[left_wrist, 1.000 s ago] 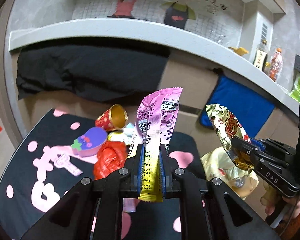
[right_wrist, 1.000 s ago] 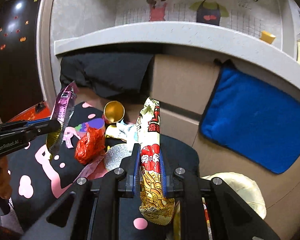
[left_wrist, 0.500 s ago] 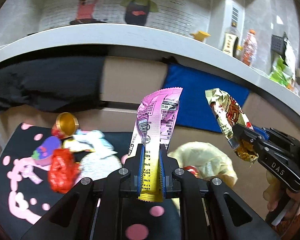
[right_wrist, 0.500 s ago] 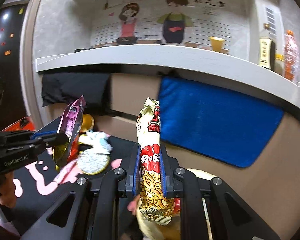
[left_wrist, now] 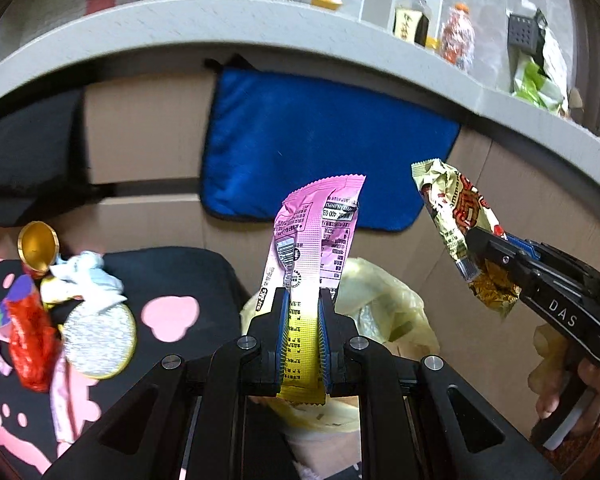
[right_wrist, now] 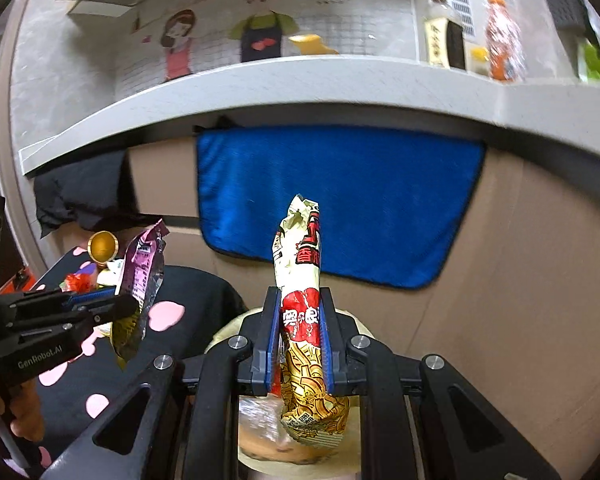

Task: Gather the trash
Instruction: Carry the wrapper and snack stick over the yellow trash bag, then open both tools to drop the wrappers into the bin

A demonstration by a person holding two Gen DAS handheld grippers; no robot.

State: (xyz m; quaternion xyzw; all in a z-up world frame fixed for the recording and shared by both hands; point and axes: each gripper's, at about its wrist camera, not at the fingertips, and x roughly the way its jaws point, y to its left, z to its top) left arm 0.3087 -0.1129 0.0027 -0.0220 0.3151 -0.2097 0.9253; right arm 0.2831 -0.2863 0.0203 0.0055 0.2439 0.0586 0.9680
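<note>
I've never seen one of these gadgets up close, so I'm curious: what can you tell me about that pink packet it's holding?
The pink wrapper is a flat, thin, glossy plastic sachet, pink fading to yellow at its lower end, with a zigzag-cut top edge, small printed text and a barcode. It looks empty. It stands nearly upright, its top curling slightly, pinched near its lower end between the blue pads of the left gripper, which alone touches it. It hangs in the air above a yellowish bag.
</note>
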